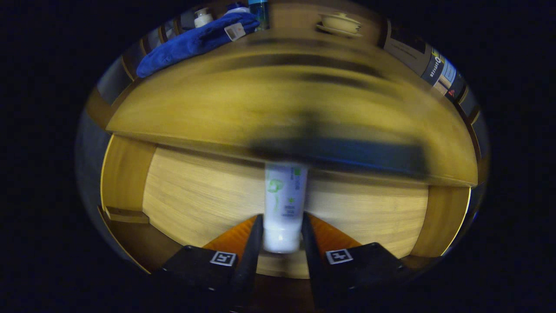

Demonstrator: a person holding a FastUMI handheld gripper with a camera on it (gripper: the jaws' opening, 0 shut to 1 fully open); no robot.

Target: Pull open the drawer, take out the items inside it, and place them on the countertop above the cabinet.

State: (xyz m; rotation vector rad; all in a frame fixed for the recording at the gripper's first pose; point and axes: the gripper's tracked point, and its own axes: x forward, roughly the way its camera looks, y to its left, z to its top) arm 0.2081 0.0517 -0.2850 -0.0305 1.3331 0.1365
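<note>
White tube (284, 204) with green leaf print and green lettering, white cap. Drawer (208, 195) floor pale yellow wood, fine straight grain; its side walls a deeper honey. Bench (182, 108) top yellow-brown, streaked with dark blurred bands. Blue towel (197, 41), deep royal, with a white tag. Cream cup and saucer (339, 22). Fingers (282, 243) carry black-and-white square markers.

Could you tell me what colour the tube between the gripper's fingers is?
White with green print, clearest in the gripper view: tube.

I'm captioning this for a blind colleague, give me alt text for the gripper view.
The gripper is shut on a white tube over the open wooden drawer. Beyond it, on the countertop, lie a blue towel and a lidded cup on a saucer.
</note>
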